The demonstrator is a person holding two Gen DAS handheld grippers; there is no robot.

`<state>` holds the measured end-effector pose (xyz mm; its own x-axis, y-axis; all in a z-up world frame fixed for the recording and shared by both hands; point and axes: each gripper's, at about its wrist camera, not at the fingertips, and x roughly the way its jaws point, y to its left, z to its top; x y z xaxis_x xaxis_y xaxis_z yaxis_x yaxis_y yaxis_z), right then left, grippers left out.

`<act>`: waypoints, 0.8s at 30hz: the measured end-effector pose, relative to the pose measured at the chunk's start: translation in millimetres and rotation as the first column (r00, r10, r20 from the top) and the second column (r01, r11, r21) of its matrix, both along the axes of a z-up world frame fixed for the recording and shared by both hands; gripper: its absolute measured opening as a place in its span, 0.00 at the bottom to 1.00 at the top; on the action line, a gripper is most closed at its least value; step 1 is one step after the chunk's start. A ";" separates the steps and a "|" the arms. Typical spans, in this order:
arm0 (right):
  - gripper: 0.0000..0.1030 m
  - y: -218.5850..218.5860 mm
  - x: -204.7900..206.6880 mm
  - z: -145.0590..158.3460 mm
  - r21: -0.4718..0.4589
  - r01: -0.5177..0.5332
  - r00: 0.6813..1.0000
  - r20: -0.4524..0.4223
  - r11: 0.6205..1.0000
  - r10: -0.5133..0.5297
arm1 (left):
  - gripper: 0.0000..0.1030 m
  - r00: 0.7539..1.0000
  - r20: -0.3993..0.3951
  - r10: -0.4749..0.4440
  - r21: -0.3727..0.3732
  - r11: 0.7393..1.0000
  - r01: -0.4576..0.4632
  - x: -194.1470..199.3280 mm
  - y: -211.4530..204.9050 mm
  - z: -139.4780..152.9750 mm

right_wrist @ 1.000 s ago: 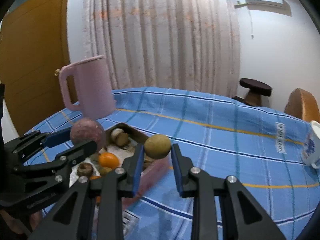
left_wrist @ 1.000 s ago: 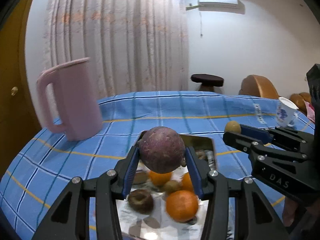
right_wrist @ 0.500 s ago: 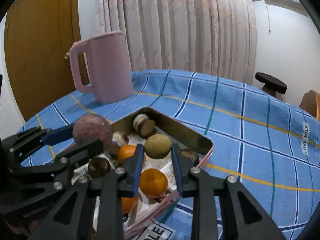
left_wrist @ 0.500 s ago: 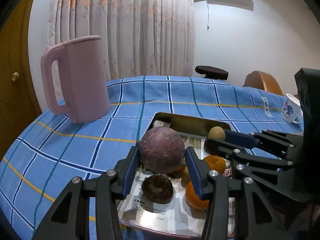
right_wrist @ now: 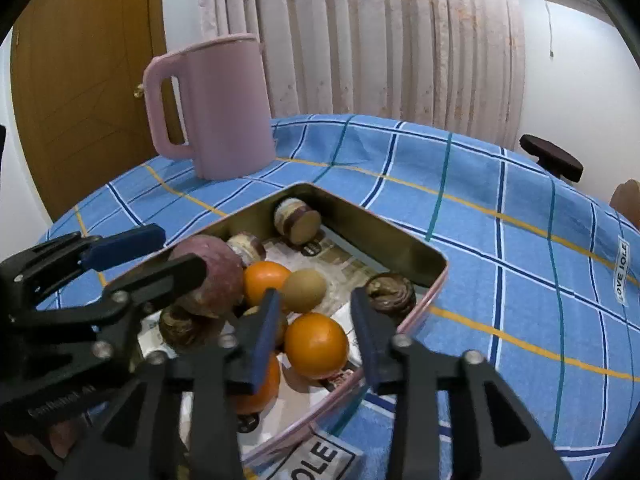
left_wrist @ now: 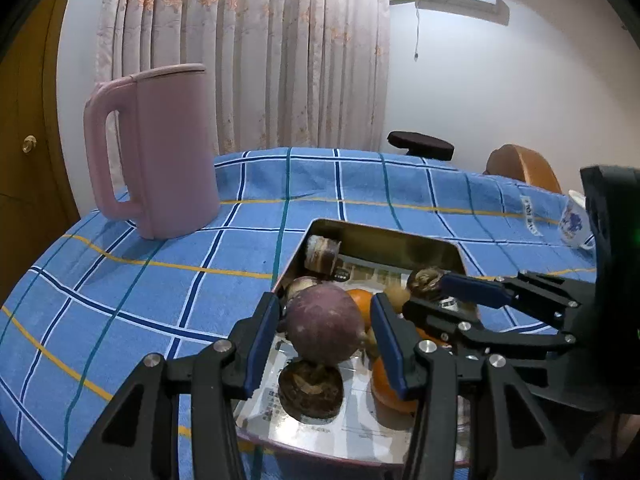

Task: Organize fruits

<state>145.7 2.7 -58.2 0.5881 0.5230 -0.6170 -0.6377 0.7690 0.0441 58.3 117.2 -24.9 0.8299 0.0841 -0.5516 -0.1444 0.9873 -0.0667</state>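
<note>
A metal tin (left_wrist: 400, 242) (right_wrist: 360, 216) on the blue checked cloth holds several oranges (right_wrist: 316, 345) and dark mangosteens (left_wrist: 311, 387). A round purple fruit (left_wrist: 323, 328) (right_wrist: 218, 276) sits between the fingers of my left gripper (left_wrist: 325, 334), low over the tin; the blue pads stand a little off its sides. My right gripper (right_wrist: 314, 322) is open over the tin's right part. A brownish-green fruit (right_wrist: 305, 289) lies in the tin just beyond its fingertips, free of them.
A tall pink jug (left_wrist: 160, 160) (right_wrist: 216, 108) stands on the cloth at the back left of the tin. A patterned cup (left_wrist: 574, 220) stands at the far right. A dark stool (left_wrist: 420, 146) and a wooden chair (left_wrist: 520, 168) are behind the table.
Both grippers came down over the tin. The right gripper opened and let the brownish-green fruit drop into the tin. The left gripper's fingers have widened around the purple fruit.
</note>
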 end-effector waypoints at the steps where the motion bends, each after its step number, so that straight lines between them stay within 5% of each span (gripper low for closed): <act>1: 0.47 -0.6 -0.4 0.8 0.005 0.002 1.000 -0.001 1.000 -0.002 | 0.50 1.000 -0.001 0.003 -0.001 1.000 -0.003 -0.7 0.2 1.2; 5: 0.55 -7.7 -5.8 5.9 0.022 0.017 1.000 0.010 1.000 -0.018 | 0.52 1.000 0.007 -0.011 -0.005 1.000 0.011 -5.8 -1.4 6.1; 10: 0.71 -24.0 -15.1 12.7 0.051 0.065 0.998 0.021 0.997 -0.066 | 0.69 0.999 0.036 -0.001 -0.017 1.000 0.002 -16.1 -1.4 12.4; 24: 0.87 -62.3 -52.7 39.2 0.095 0.154 0.978 0.130 0.983 -0.166 | 0.70 0.997 0.077 -0.014 -0.005 1.000 0.015 -32.2 -13.1 24.0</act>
